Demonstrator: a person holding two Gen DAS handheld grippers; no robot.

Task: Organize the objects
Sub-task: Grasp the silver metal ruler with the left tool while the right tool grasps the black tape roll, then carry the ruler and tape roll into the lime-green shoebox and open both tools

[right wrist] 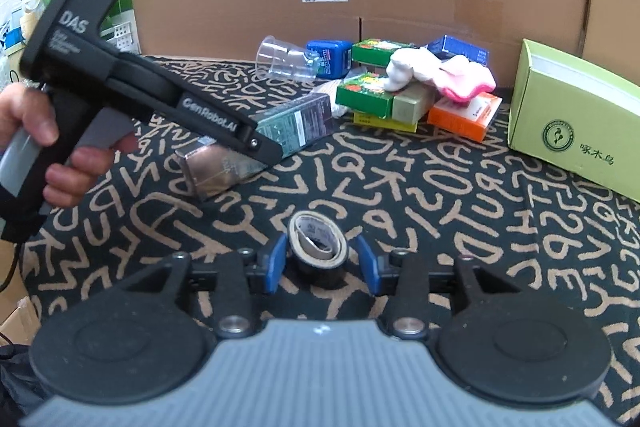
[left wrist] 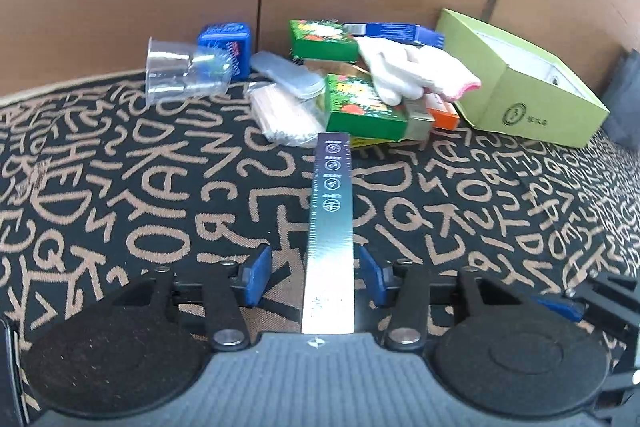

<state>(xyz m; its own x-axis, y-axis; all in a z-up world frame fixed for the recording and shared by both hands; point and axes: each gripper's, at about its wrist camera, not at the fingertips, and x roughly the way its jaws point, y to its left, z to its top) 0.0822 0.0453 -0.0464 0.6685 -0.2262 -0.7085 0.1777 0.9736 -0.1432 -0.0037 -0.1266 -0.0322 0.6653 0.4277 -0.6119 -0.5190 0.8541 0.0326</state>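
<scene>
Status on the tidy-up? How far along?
Done: nothing looks sorted yet. In hand: left tool straddles a long silver box, right tool a tape roll; both lie on the cloth, jaws open. Left: small boxes, glove and cup heaped beside the green box.

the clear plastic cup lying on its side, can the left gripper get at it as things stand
Probably not yet: the left gripper has a long silvery box between its open jaws; the clear plastic cup itself lies uncovered.
</scene>
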